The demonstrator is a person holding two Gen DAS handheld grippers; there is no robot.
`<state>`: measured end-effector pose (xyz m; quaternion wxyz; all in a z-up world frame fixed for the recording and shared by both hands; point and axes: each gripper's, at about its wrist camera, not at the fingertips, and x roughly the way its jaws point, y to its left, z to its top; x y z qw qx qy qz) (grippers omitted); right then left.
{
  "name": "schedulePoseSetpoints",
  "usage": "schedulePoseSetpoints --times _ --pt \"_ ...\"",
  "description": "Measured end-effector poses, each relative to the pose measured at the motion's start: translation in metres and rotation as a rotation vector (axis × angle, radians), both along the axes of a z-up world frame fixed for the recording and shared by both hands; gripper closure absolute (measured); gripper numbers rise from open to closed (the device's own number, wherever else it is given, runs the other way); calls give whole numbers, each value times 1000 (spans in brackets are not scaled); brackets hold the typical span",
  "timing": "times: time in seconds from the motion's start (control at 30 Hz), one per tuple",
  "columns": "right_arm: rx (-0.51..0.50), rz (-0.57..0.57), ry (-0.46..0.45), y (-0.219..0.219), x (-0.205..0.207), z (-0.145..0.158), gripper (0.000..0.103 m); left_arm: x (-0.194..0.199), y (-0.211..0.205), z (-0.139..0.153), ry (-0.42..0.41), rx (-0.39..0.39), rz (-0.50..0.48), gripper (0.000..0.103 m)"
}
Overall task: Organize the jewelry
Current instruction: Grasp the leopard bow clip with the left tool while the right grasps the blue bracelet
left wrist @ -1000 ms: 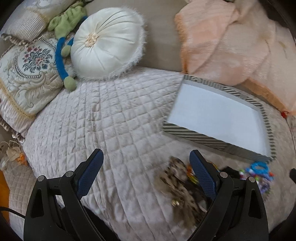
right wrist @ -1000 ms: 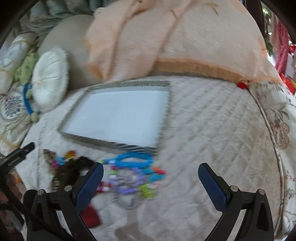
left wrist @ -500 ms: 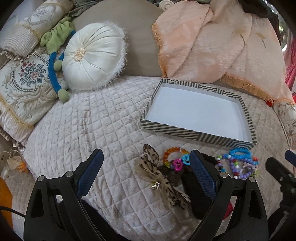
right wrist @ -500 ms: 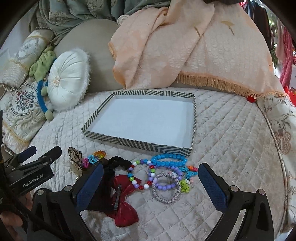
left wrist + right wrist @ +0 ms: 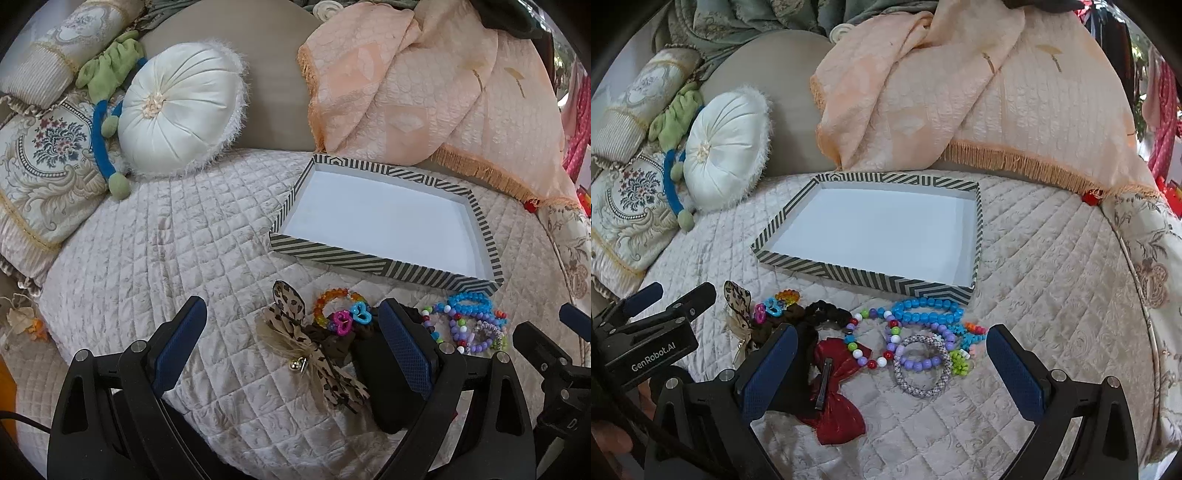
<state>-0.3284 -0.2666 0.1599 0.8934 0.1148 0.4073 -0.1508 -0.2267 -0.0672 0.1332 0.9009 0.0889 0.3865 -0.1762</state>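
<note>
Now both the left gripper [image 5: 291, 349] and the right gripper [image 5: 888, 363] hover with jaws spread wide, holding nothing. Jewelry pile [image 5: 916, 332] lies on the quilt [image 5: 1034, 295], at 6 o'clock of the striped tray [image 5: 849, 271], just beside it.

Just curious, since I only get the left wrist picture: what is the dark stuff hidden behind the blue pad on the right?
Observer: The right wrist view shows a red bow clip lying there, next to a black scrunchie.
Operator: Are the other tongs holding anything?
Observer: No. The right tongs are open and hold nothing.
</note>
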Motion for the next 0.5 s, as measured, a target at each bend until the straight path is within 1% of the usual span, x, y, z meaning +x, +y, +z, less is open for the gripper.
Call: schedulePoseSetpoints --times 0.33,0.5 --pt "0 5 8 -1 -1 -3 1 1 -3 -3 21 0 4 9" --pt "-4 17 -34 1 -5 -2 1 1 -4 -4 21 4 2 9"
